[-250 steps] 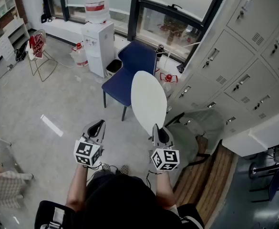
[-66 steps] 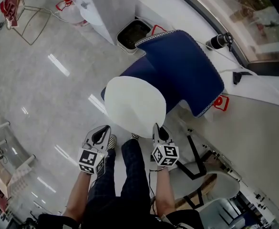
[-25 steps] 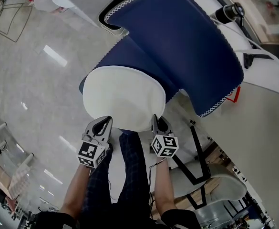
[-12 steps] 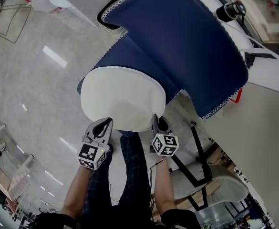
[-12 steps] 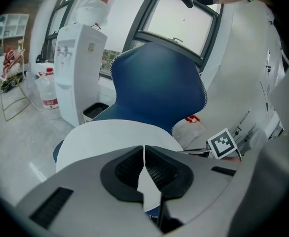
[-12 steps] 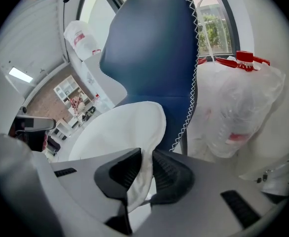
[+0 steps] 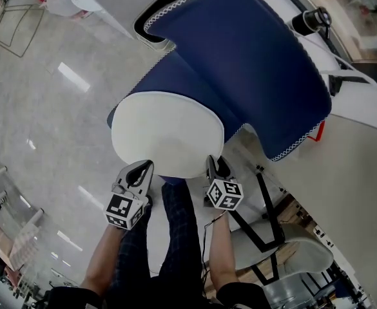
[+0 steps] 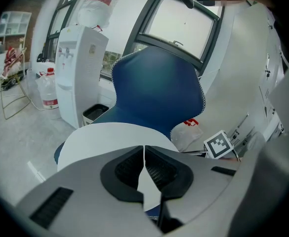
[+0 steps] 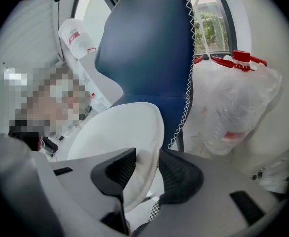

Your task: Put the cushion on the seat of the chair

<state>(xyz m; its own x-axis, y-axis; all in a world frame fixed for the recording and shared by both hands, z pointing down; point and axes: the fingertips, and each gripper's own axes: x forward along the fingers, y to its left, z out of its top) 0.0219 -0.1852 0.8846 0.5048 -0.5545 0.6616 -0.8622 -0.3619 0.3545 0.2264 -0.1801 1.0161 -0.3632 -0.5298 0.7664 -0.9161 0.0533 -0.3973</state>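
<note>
The cushion point(image 7: 167, 134) lies flat on the seat of the chair point(image 7: 252, 76), in front of its backrest, so the placing looks done. At the chair's front edge, the right tool point(image 7: 212, 164) has just been opening its jaws; the cushion's rim sits loose between them. The left tool point(image 7: 142, 167), also at the chair's front edge, is clenched on nothing. I'd say all that's left is drawing the right tool clear.
</note>
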